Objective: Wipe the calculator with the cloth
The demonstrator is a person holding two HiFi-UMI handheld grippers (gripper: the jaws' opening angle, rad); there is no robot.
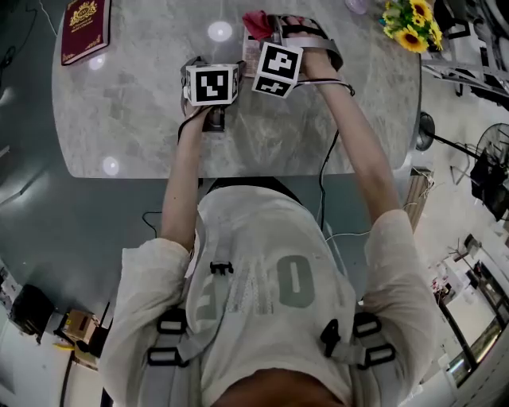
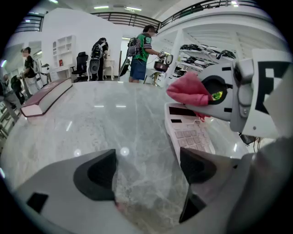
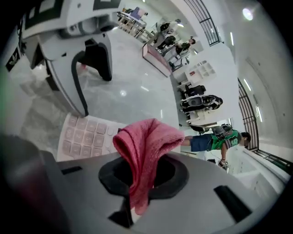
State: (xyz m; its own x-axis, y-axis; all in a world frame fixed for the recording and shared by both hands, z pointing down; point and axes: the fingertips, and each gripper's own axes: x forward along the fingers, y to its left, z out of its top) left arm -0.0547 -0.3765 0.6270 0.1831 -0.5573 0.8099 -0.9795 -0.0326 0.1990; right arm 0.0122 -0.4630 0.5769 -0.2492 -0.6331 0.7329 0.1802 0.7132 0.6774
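Note:
A pale calculator (image 2: pixel 189 133) lies flat on the marble table (image 1: pixel 143 119), just right of my left gripper (image 2: pixel 146 172). That gripper is open, with only bare marble between its dark pads (image 2: pixel 98 173). Its right pad stands by the calculator's near end; whether they touch I cannot tell. My right gripper (image 3: pixel 144 172) is shut on a red cloth (image 3: pixel 146 141), which bunches out past the jaws and hangs over the calculator's (image 3: pixel 87 136) display end. In the head view the cloth (image 1: pixel 257 23) shows beyond both marker cubes.
A dark red book (image 1: pixel 85 29) lies at the table's far left corner. Sunflowers (image 1: pixel 413 22) stand at the far right. The table's near edge (image 1: pixel 207 171) runs just in front of the person's body. People and office chairs are in the room behind.

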